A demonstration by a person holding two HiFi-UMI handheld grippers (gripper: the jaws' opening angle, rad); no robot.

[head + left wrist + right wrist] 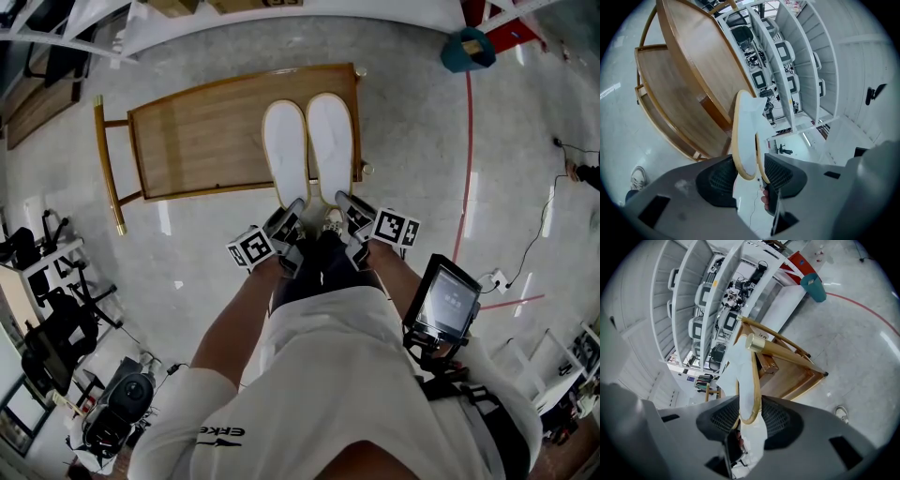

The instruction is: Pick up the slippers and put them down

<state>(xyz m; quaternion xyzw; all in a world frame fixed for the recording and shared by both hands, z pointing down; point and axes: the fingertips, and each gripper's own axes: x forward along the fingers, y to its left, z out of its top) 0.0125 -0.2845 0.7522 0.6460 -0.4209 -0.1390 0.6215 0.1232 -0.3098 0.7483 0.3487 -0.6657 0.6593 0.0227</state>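
Two white slippers with tan-edged soles lie side by side on the wooden table [197, 141], heels toward me. At the heel of the left slipper [286, 155] is my left gripper [289, 214]; at the heel of the right slipper [330, 145] is my right gripper [347, 204]. In the left gripper view the left slipper [746, 136] runs edge-on between the jaws of the left gripper [750, 173], which stand open around the heel. In the right gripper view the right slipper [743, 376] likewise sits between the open jaws of the right gripper [749, 416].
The table has a brass-coloured frame and a lower shelf [665, 93]. A teal bin [469, 49] stands at the far right beside a red floor line [466, 159]. White shelving [787, 61] lines the wall. Office chairs [56, 328] and gear crowd the left.
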